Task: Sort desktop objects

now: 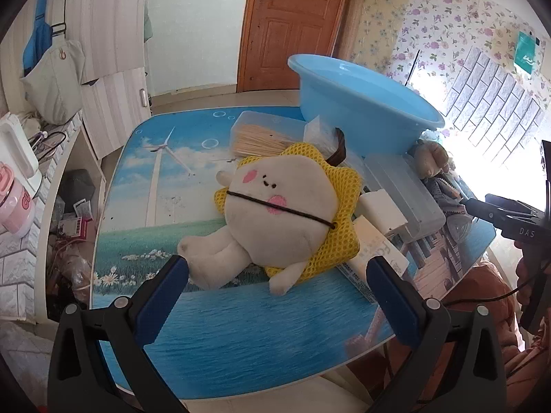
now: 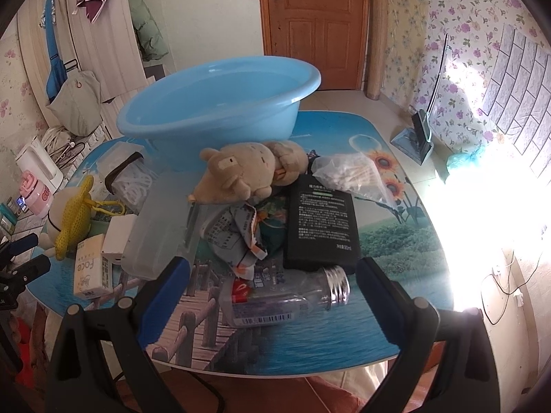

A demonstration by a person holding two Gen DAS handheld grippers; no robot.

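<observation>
The left gripper hangs with its jaws spread wide and empty, the cream and yellow plush toy lying just ahead of its tips. The right gripper is equally wide and grasps nothing, the clear bottle lying between its fingers and the blue basin well beyond.

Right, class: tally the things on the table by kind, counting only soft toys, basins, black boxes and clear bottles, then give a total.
Soft toys: 2, the white plush with yellow mesh and the tan plush
Basins: 1, blue basin
Black boxes: 1, black box
Clear bottles: 1, clear bottle
Total: 5
</observation>
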